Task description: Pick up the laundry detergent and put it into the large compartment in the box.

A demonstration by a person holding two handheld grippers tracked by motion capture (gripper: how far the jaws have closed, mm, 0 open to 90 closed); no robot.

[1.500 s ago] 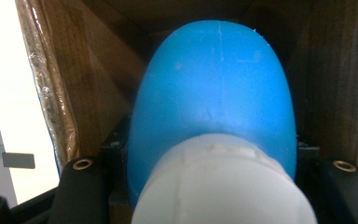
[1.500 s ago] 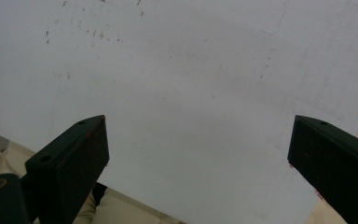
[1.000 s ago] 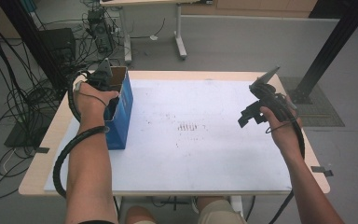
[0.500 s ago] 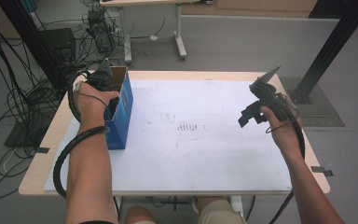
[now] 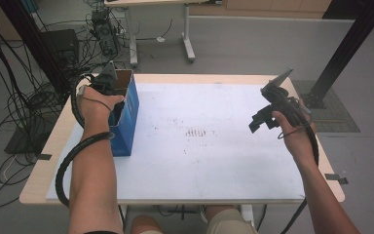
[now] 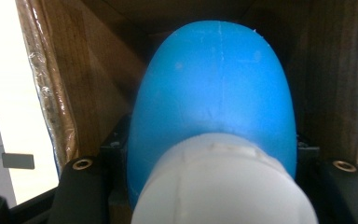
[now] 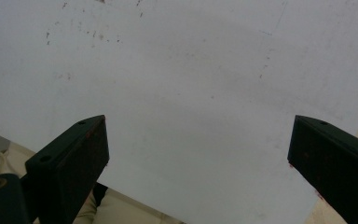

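Left gripper [image 5: 111, 92] is inside the cardboard box [image 5: 126, 109], clamped on a blue bottle [image 6: 214, 88]. Right gripper [image 7: 198, 154] hangs wide open, empty, above the tabletop [image 5: 214, 161].

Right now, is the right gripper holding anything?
No. In the right gripper view its jaws stand wide apart with nothing but the white table sheet between them, right gripper.

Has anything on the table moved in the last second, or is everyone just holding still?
Nothing has visibly changed. The left gripper stays down in the open blue box at the table's left edge, its jaws either side of a blue and white object inside. The right gripper still hangs open above the white sheet, holding nothing.
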